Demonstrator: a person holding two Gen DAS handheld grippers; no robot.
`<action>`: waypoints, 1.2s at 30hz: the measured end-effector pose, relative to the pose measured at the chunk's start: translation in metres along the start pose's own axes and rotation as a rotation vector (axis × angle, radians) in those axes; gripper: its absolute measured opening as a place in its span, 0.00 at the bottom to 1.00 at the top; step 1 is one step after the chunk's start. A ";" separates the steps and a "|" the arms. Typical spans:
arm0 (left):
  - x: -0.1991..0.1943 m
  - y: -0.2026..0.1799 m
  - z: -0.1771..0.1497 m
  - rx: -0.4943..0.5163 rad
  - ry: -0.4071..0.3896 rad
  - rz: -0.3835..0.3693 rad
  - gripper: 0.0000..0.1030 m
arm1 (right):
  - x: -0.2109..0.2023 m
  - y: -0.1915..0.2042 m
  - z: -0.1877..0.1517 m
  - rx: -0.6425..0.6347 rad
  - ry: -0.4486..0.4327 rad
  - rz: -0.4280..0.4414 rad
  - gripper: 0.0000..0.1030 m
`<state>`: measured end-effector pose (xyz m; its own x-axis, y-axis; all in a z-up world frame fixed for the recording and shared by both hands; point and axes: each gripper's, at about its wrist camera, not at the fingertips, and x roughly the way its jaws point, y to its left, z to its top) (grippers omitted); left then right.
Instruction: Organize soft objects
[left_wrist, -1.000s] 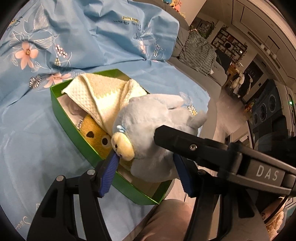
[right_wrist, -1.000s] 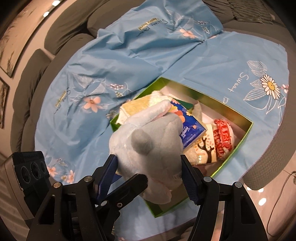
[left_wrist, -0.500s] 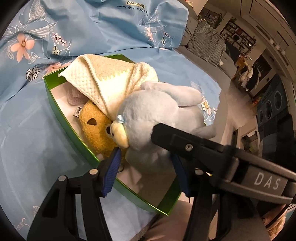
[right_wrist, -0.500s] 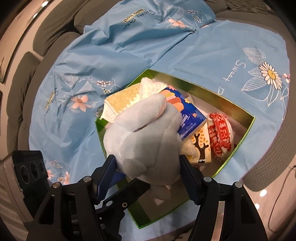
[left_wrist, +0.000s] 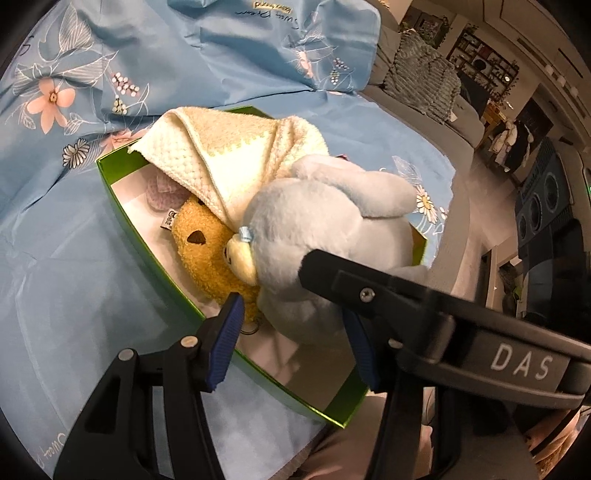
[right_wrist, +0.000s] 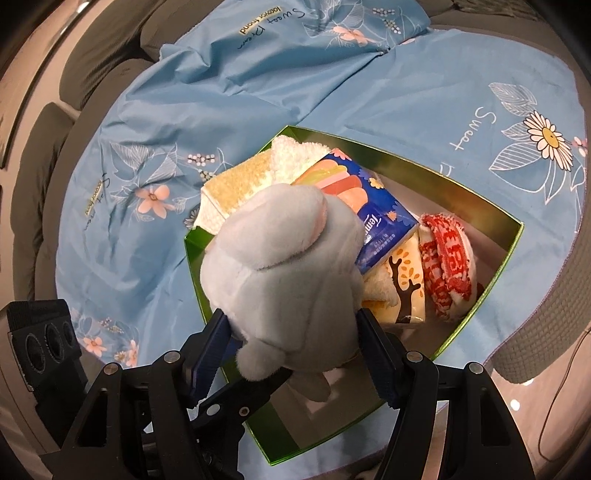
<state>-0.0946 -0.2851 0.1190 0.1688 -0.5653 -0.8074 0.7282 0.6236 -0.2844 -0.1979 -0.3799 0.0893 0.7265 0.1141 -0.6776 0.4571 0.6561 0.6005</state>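
I am clamping the right gripper (right_wrist: 293, 345) on the blue plush (right_wrist: 284, 273), lowering it over the green box (right_wrist: 511, 254). The left gripper (left_wrist: 291, 334) is standing partly open around its underside, seemingly not pressing. Next I'm seating it at six o'clock beside the yellow bear (left_wrist: 212, 258).

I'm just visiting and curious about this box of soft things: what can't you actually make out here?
- Left wrist view: the right side of the green box is hidden by the pale blue plush and cream towel.
- Right wrist view: the yellow plush is hidden behind the pale blue plush.
- Right wrist view: the small print on the blue tissue pack is too small to read.
- Both views: the person is cut off by the bottom edge.
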 end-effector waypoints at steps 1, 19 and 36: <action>-0.001 0.000 0.000 -0.003 0.001 -0.005 0.53 | -0.001 0.001 -0.001 -0.001 -0.002 -0.008 0.68; -0.064 0.013 -0.007 -0.078 -0.110 0.029 0.83 | -0.038 0.013 -0.009 -0.013 -0.074 -0.049 0.81; -0.132 0.012 -0.022 -0.095 -0.280 0.155 0.99 | -0.109 0.080 -0.029 -0.243 -0.341 -0.152 0.98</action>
<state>-0.1232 -0.1911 0.2111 0.4585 -0.5783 -0.6748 0.6166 0.7538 -0.2271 -0.2553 -0.3177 0.1990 0.8066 -0.2230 -0.5474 0.4676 0.8072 0.3602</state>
